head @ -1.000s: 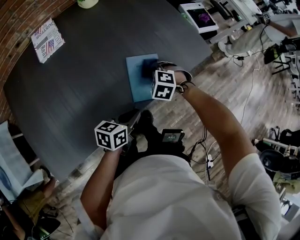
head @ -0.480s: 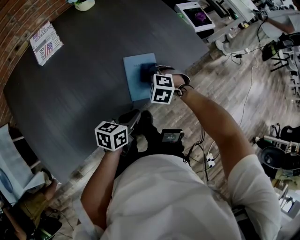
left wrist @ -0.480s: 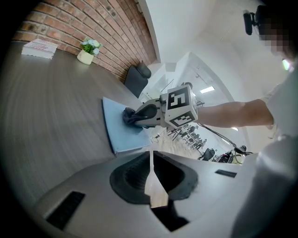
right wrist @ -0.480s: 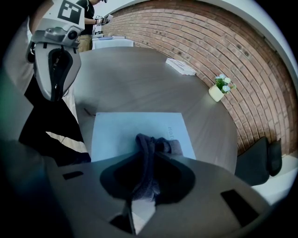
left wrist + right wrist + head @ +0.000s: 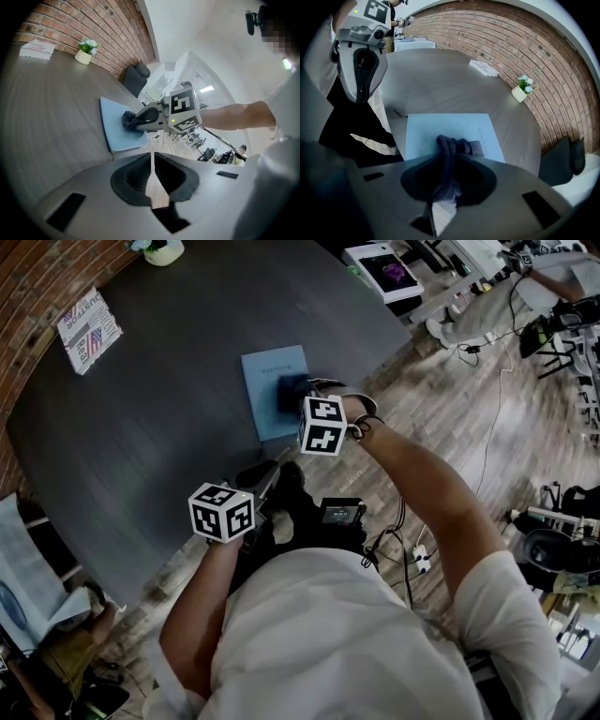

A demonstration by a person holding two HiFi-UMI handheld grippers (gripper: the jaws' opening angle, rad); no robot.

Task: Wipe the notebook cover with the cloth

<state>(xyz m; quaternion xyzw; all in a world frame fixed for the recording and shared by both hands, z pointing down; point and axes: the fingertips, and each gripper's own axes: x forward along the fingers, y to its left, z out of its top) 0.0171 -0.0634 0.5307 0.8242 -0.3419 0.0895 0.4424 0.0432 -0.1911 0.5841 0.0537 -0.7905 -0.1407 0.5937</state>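
Note:
A light blue notebook (image 5: pixel 267 381) lies flat on the dark round table (image 5: pixel 141 418), close to its near edge. My right gripper (image 5: pixel 298 397) is shut on a dark blue cloth (image 5: pixel 292 391) and presses it against the right half of the cover. In the right gripper view the cloth (image 5: pixel 451 149) bunches between the jaws over the notebook (image 5: pixel 431 129). My left gripper (image 5: pixel 263 478) hangs off the table's near edge, shut with nothing in it. From the left gripper view (image 5: pixel 153 174) I see the notebook (image 5: pixel 112 126), the cloth (image 5: pixel 130 120) and the right gripper ahead.
A printed leaflet (image 5: pixel 88 324) lies at the table's far left, and a small potted plant (image 5: pixel 161 248) stands at its far edge. A brick wall (image 5: pixel 525 51) runs behind. A dark chair (image 5: pixel 135 79) stands past the table. Cables trail over the wooden floor (image 5: pixel 441 399).
The right gripper has dragged the cloth a little toward me along the notebook cover. The left gripper has stayed where it was.

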